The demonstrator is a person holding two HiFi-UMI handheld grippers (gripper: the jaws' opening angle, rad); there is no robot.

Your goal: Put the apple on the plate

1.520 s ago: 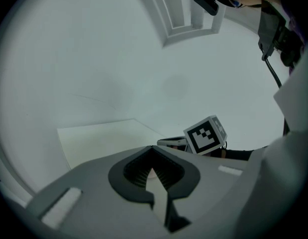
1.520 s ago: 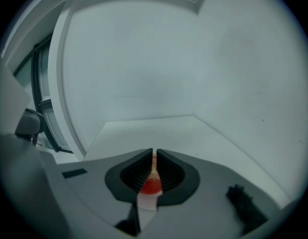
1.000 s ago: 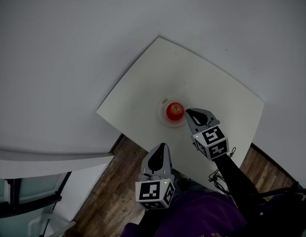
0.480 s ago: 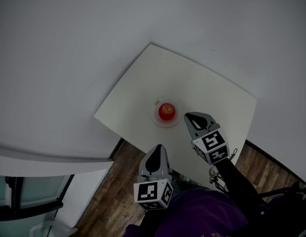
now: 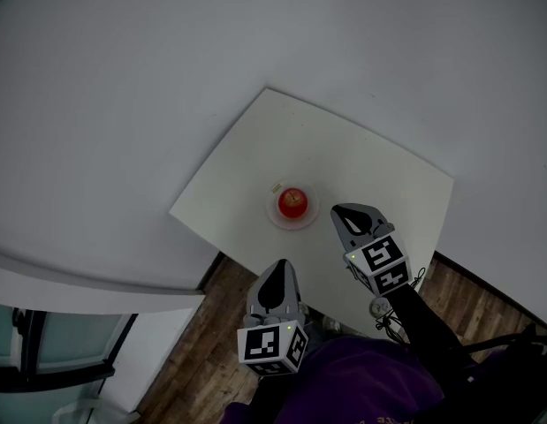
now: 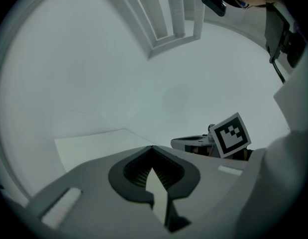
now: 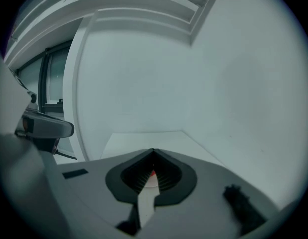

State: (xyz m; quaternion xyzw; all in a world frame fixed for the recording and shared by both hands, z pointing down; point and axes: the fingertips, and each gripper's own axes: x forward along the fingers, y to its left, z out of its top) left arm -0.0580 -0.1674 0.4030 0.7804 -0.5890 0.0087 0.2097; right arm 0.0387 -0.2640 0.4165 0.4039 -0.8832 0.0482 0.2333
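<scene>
Jaws closed tip to tip and holding nothing, the right gripper [image 7: 153,151] points at the round red apple [image 5: 292,201]. In the right gripper view only a red sliver of the fruit shows through the slit below the tips. The left gripper [image 6: 153,147] is likewise closed and empty, and its slit shows only a pale strip of the square white bench [image 5: 361,157].

The apple sits at the centre of the small round white plate [image 5: 274,215], which stands on the bench towards its near side. A tiny yellowish scrap [image 5: 277,187] lies just beside the plate's far left rim, too small to identify.

In the head view the right gripper is held over the bench to the right of the plate, near it but not touching. Its marker cube [image 5: 380,261] faces up, and a dark-sleeved forearm [image 5: 419,321] runs back from it towards the lower right. The left gripper hangs closer to the person at the bench's near edge, well apart from the plate. Its tips aim up the frame and its own cube [image 5: 269,346] sits over the brown wooden floor [image 5: 207,334]. The left arm is hidden behind that gripper and a purple garment [image 5: 366,387], which is cut off by the bottom edge.
</scene>
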